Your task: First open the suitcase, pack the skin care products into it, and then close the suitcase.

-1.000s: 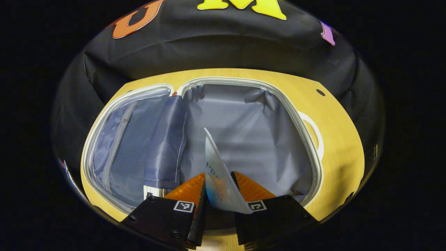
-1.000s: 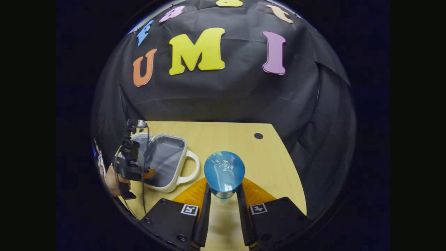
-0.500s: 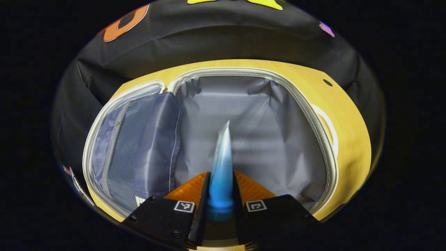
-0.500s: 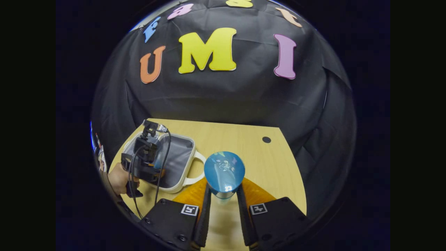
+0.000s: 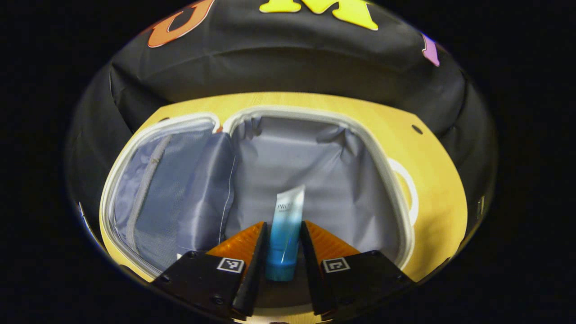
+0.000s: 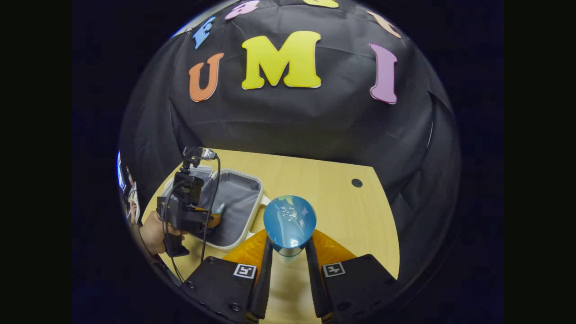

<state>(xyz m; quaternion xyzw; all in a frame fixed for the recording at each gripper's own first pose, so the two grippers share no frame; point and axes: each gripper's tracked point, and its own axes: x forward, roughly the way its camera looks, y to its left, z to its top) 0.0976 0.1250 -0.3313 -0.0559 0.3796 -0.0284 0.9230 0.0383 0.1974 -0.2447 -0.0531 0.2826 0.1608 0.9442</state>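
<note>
The white suitcase (image 5: 288,110) lies open on the wooden table, its grey lining showing and its mesh-pocket lid (image 5: 153,189) folded out to the left. A blue and white tube (image 5: 288,216) lies flat on the lining of the right half. My left gripper (image 5: 283,223) hangs open just above the tube, a finger on each side. In the right gripper view, the left gripper (image 6: 211,220) is over the suitcase (image 6: 257,204), held by a hand (image 6: 153,234). My right gripper (image 6: 288,240) is shut on a round blue bottle (image 6: 289,220), seen end-on above the table.
The suitcase handle (image 5: 407,189) points right, toward the bare wooden table (image 6: 351,216), which has a small dark hole (image 6: 356,182) near its far edge. The black cloth wall closes off the table's back and sides.
The tube was upright in my left gripper; now it lies flat in the suitcase. The left fingers have parted and lifted slightly. My right gripper has drifted a little with the blue bottle.
</note>
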